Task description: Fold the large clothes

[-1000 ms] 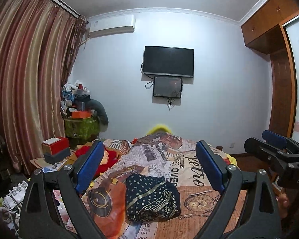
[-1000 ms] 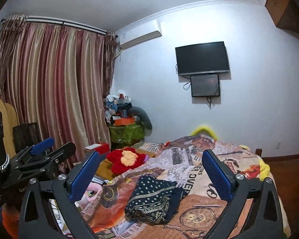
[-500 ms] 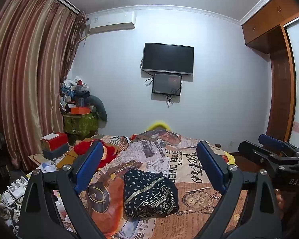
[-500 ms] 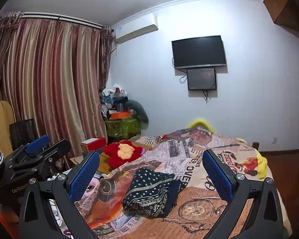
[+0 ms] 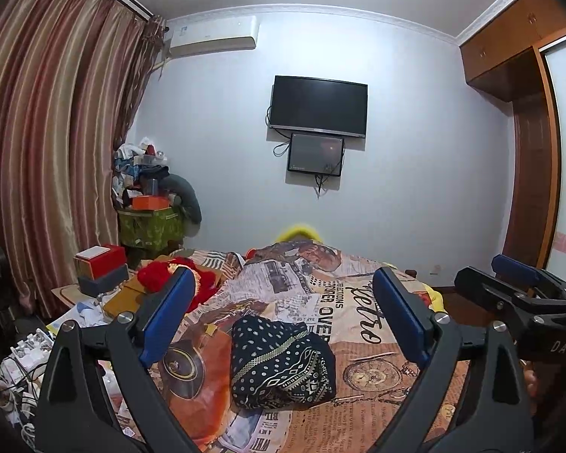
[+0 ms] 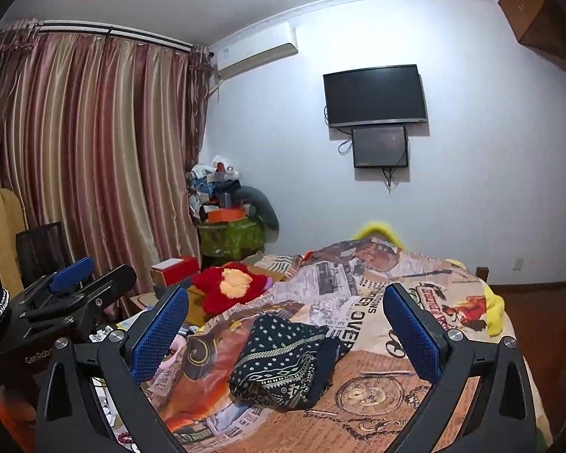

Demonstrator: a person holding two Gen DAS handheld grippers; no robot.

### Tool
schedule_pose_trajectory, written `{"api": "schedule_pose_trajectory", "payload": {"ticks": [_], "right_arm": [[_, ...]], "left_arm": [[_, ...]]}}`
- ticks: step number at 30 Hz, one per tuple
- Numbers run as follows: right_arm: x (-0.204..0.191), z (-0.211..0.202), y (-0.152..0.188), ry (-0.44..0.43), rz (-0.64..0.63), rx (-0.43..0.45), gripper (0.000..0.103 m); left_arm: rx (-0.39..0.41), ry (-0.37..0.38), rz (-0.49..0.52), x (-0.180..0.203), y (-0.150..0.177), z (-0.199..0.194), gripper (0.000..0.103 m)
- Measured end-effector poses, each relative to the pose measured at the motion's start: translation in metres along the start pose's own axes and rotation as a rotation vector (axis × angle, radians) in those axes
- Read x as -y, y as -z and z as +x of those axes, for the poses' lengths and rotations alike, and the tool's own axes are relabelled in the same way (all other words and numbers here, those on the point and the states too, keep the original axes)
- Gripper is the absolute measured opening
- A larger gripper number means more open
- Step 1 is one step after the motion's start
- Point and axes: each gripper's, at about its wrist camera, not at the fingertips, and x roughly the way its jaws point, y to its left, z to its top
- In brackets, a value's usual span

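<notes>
A dark navy garment with white dots and a patterned band (image 5: 279, 366) lies bunched on the bed, also in the right wrist view (image 6: 283, 366). My left gripper (image 5: 283, 321) is open and empty, held above and short of the garment. My right gripper (image 6: 283, 332) is open and empty too, at a similar height. The right gripper shows at the right edge of the left wrist view (image 5: 517, 298), and the left gripper at the left edge of the right wrist view (image 6: 68, 290).
The bed has a newspaper-print cover (image 5: 358, 309). A red plush toy (image 6: 230, 287) lies at its left side. A cluttered side table with red boxes (image 5: 98, 268) and piled goods (image 5: 151, 204) stand left by the curtain. A wardrobe (image 5: 528, 151) stands right.
Both cameras have tilted and risen slightly, so the garment and bed sit a little lower and closer in view. Both grippers stay open and empty.
</notes>
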Motion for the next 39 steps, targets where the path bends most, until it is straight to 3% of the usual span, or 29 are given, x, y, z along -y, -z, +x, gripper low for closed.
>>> {"api": "schedule_pose_trajectory", "payload": {"ticks": [29, 39], "right_arm": [[-0.0039, -0.0037, 0.0003, 0.01, 0.004, 0.019, 0.103], [-0.0039, -0.0044, 0.0004, 0.01, 0.007, 0.021, 0.103]], "left_arm": [[-0.029, 0.072, 0.019, -0.004, 0.0012, 0.0034, 0.097], [-0.033, 0.093, -0.001, -0.0056, 0.0011, 0.0035, 0.101]]}}
